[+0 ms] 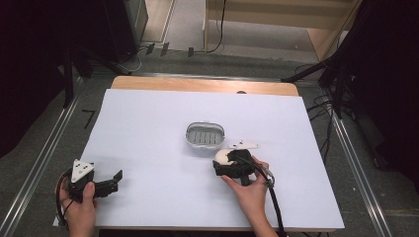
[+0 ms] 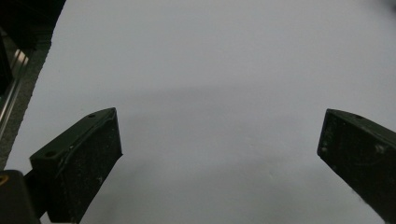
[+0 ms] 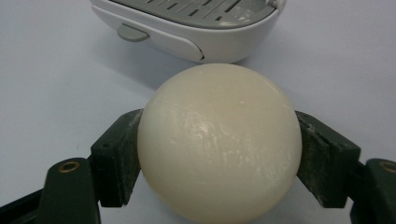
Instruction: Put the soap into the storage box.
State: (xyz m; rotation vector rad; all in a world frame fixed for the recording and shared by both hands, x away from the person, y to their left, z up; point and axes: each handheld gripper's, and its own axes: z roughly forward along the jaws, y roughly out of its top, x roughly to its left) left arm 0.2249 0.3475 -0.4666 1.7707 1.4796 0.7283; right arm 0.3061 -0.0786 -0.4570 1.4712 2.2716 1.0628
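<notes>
A round cream soap (image 3: 219, 142) sits squeezed between the two black jaws of my right gripper (image 3: 218, 161), which is shut on it. In the high view the soap (image 1: 222, 158) and right gripper (image 1: 228, 160) are just right of the table's middle, close to the near right side of a white soap dish with a grey slatted insert (image 1: 205, 135). The dish (image 3: 196, 23) lies just beyond the soap in the right gripper view. My left gripper (image 1: 112, 181) rests near the front left corner, jaws wide apart with nothing but white sheet between its fingers (image 2: 81, 158).
A white sheet (image 1: 163, 187) covers the wooden table (image 1: 202, 85). Metal rails (image 1: 44, 148) run along both sides, and cables and stands lie on the floor to the right (image 1: 326, 106). Wide bare sheet lies left of the dish.
</notes>
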